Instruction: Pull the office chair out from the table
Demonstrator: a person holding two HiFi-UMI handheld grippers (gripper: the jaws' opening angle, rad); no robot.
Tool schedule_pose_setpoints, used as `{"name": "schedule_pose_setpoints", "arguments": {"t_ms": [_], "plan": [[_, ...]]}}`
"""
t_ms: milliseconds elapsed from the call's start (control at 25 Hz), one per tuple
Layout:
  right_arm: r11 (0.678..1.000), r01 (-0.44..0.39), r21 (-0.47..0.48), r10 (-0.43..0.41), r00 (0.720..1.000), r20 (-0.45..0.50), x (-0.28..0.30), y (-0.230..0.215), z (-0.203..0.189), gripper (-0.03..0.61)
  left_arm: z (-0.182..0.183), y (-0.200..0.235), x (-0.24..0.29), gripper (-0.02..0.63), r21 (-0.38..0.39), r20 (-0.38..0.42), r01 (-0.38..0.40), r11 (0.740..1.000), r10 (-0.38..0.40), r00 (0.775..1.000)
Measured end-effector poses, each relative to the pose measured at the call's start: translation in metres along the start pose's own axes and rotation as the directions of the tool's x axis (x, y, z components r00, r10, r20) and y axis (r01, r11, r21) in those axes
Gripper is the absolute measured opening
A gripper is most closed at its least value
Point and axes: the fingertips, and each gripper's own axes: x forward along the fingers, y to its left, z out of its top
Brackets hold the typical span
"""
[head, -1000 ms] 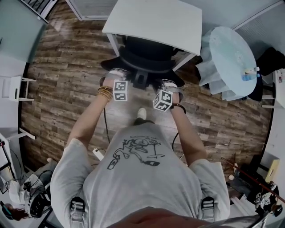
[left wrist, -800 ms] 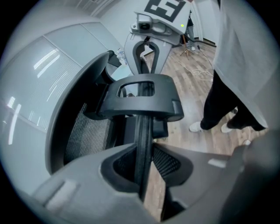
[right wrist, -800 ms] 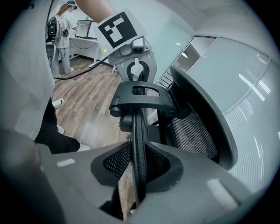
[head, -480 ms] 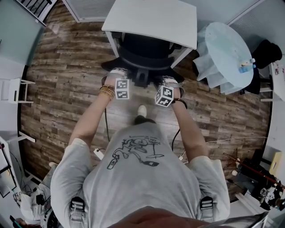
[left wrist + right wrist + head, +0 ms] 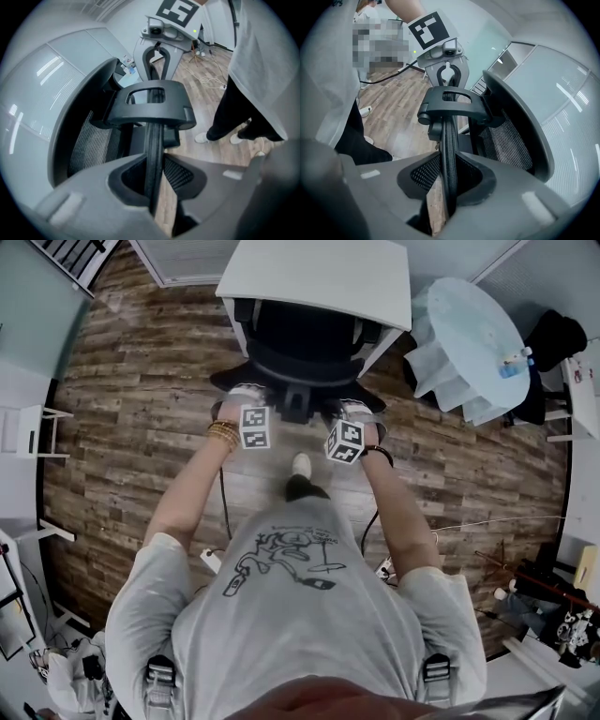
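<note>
black office chair (image 5: 305, 338) with a fine mesh back, and a plain white table (image 5: 323, 277). brown plank floor (image 5: 141, 399) with streaky grain. pale grey t-shirt (image 5: 300, 634) on the person, with a black line drawing.

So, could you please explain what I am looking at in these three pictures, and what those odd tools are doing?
There is no robot here. A person stands on a wooden floor and holds a two-jaw hand tool, called a gripper, in each hand. The picture from above comes from a camera on the person's head. It shows the left gripper and the right gripper, each with its marker cube. The other two pictures come from a camera riding on each gripper and looking along its jaws. Both grippers are clamped on the top rim of the black office chair, one on each side of its middle. The chair stands partly tucked under the white table. A round table stands off to the side.
</note>
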Motion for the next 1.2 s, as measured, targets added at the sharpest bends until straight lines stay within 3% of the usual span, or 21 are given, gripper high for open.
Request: {"name": "schedule_pose_setpoints", "arguments": {"t_ms": [1200], "plan": [[1.0,0.022,0.007,-0.022,1.0,-0.015,-0.101,0.202,0.054,0.101,0.018,-0.201,-0.112,0.098,0.021,0.039,0.002,1.0,-0.003,0.999]]}}
